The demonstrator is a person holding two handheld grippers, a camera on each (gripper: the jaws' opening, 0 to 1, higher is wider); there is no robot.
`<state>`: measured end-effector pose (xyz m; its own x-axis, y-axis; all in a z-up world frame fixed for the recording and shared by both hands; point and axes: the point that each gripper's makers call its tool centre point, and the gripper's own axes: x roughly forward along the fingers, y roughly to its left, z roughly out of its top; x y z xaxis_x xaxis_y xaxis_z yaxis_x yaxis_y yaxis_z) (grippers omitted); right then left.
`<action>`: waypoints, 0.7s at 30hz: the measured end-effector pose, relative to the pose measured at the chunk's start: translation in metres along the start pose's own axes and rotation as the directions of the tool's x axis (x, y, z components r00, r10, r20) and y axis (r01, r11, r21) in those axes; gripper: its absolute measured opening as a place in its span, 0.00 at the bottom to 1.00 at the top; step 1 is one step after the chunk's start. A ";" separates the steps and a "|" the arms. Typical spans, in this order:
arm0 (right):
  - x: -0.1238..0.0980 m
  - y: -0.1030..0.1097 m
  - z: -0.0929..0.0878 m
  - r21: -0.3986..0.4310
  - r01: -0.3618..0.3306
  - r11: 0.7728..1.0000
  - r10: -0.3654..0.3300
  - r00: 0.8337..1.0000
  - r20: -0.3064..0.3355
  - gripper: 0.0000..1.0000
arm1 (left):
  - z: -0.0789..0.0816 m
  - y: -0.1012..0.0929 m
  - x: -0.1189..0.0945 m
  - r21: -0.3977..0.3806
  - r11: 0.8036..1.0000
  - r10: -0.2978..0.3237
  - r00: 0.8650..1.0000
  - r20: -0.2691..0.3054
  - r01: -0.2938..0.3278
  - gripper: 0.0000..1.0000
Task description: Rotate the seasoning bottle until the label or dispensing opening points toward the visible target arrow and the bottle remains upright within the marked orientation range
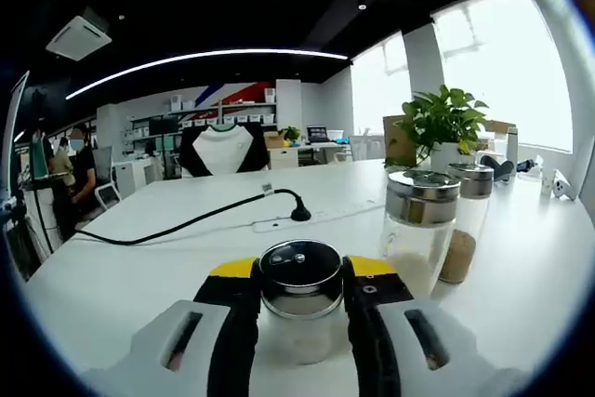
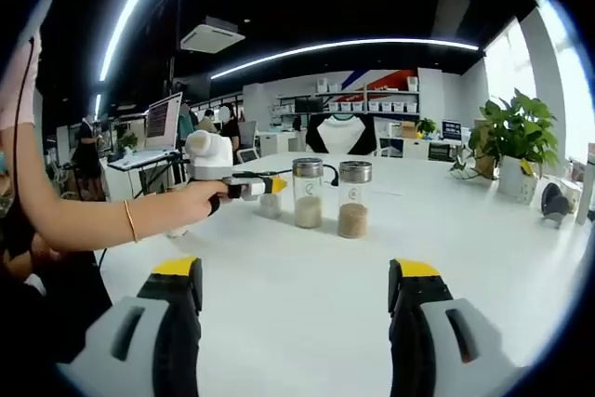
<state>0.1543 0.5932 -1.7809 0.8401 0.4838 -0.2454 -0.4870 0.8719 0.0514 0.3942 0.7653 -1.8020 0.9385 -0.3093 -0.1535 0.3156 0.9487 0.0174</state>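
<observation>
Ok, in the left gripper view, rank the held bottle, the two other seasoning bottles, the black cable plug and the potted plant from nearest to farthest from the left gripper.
1. Held bottle, between the left gripper jaws.
2. Lighter-filled bottle, just right.
3. Brown-filled bottle, right, slightly behind it.
4. Black cable plug, mid-table, ahead.
5. Potted plant, far right edge.

White table [image 1: 139,276], glossy and wide. Black cable [image 1: 177,225] snaking across it to a plug at a white power strip [image 1: 279,223]. Potted green plant [image 1: 444,123] at the far edge, near bright windows. Beyond, a black-and-white chair back [image 1: 221,151], shelves with boxes, a standing person [image 1: 82,174]. Monitor [image 2: 163,118] on a desk at left. Curved light strip [image 2: 344,46] overhead.
</observation>
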 end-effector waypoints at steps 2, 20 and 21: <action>0.000 0.000 0.000 0.001 0.002 1.000 -0.002 1.000 0.000 0.83 | 0.001 0.001 0.000 -0.003 1.000 0.007 1.000 -0.001 -0.007 0.36; -0.009 0.025 0.007 -0.015 -0.029 0.999 0.029 0.999 0.016 0.80 | 0.029 -0.017 -0.048 -0.022 1.000 -0.021 0.999 0.032 0.021 0.36; -0.011 0.027 0.009 -0.019 -0.030 0.999 0.031 0.999 0.024 0.80 | 0.030 -0.020 -0.053 -0.012 0.999 -0.029 0.999 0.034 0.030 0.36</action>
<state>0.1336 0.6122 -1.7679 0.8300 0.5121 -0.2208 -0.5168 0.8551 0.0408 0.3427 0.7604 -1.7643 0.9331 -0.3389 -0.1204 0.3416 0.9399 0.0014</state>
